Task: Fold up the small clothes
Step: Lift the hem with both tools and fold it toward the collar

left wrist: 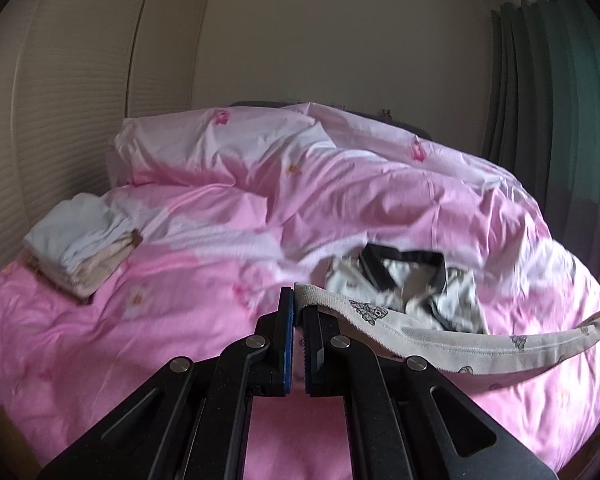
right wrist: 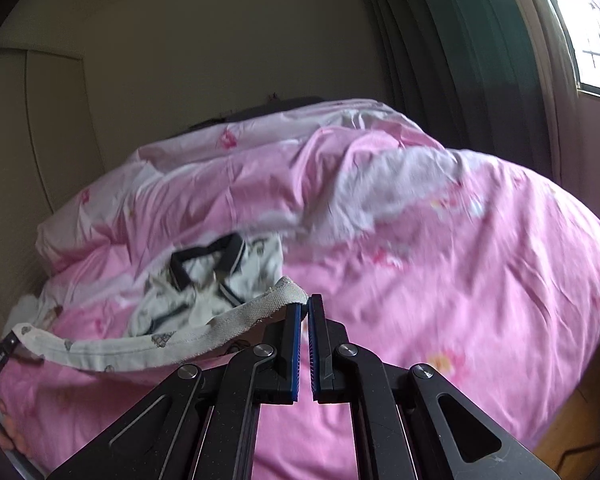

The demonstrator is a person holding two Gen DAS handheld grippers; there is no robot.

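A small cream garment with a printed pattern (left wrist: 440,342) hangs stretched above the pink bed between both grippers. My left gripper (left wrist: 299,300) is shut on one end of its waistband. In the right wrist view the same garment (right wrist: 148,346) runs off to the left, and my right gripper (right wrist: 305,304) is shut on its other end. Behind it on the quilt lies a crumpled white garment with black trim (left wrist: 412,284), also visible from the right (right wrist: 212,280). The lower part of the held garment is hidden below the grippers.
A stack of folded white and beige clothes (left wrist: 80,240) sits on the bed's left side. The rumpled pink quilt (left wrist: 260,200) covers the bed, with a pillow (left wrist: 220,140) at the back. A wardrobe (left wrist: 80,80) stands left, green curtains (right wrist: 460,60) and a window (right wrist: 588,32) right.
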